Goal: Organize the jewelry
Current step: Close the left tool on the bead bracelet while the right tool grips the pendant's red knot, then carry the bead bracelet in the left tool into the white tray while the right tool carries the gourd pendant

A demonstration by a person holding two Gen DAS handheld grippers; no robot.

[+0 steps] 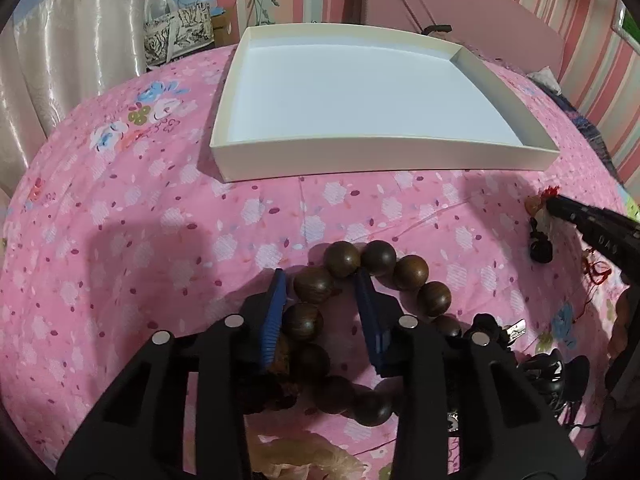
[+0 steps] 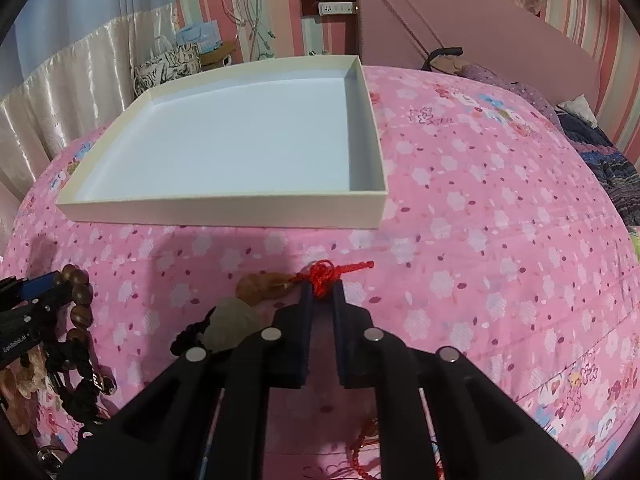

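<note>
A bracelet of big dark brown wooden beads (image 1: 410,272) lies on the pink sheet. My left gripper (image 1: 321,278) straddles its left side, one blue pad outside the loop and one inside. A gap shows between the beads and the inner pad, so the gripper is open. My right gripper (image 2: 322,287) is shut on the red knotted cord (image 2: 320,274) of an amber gourd pendant (image 2: 260,286). Its black tip also shows in the left wrist view (image 1: 560,206). The empty white shallow box (image 1: 380,156) (image 2: 224,210) sits beyond both grippers.
A pale green stone on black cord (image 2: 230,328) lies left of my right gripper. More black cords and charms (image 1: 544,368) and red cord (image 2: 360,452) are heaped near the front. The pink floral sheet (image 2: 480,200) stretches to the right, with a pink headboard (image 2: 480,24) behind it.
</note>
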